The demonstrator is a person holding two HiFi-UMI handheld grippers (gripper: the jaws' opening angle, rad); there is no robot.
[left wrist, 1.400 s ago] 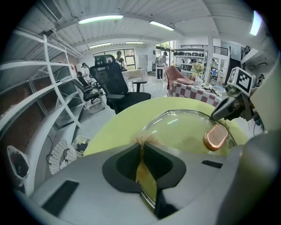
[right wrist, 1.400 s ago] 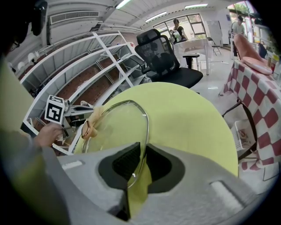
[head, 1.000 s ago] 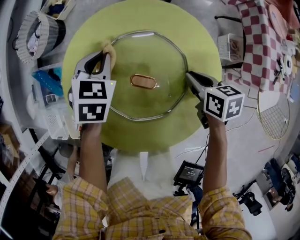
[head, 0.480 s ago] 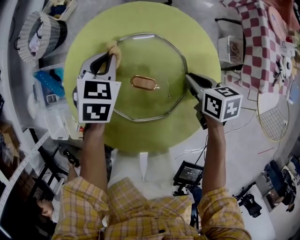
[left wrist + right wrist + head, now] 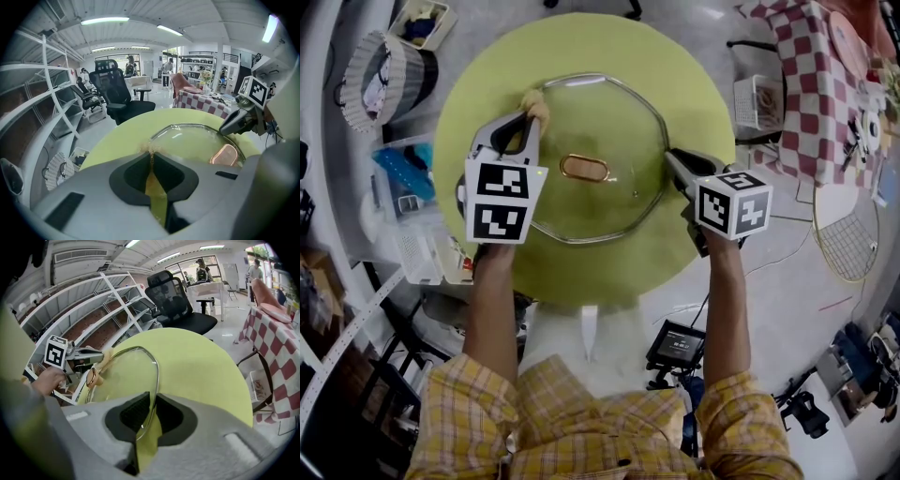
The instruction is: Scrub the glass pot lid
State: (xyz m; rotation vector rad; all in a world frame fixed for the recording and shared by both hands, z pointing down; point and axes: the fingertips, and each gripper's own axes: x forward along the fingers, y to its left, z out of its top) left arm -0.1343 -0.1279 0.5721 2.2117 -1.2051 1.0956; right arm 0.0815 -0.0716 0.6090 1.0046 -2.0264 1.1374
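Right gripper [image 5: 667, 156] grips the lid [image 5: 609, 202] rim, left gripper [image 5: 528, 120] pinches the scrubber [image 5: 534, 99] — I want short, flat strokes.

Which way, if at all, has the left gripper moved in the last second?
Yes, slightly: the left gripper with its sponge has crept rightward, closer to the lid's copper handle.
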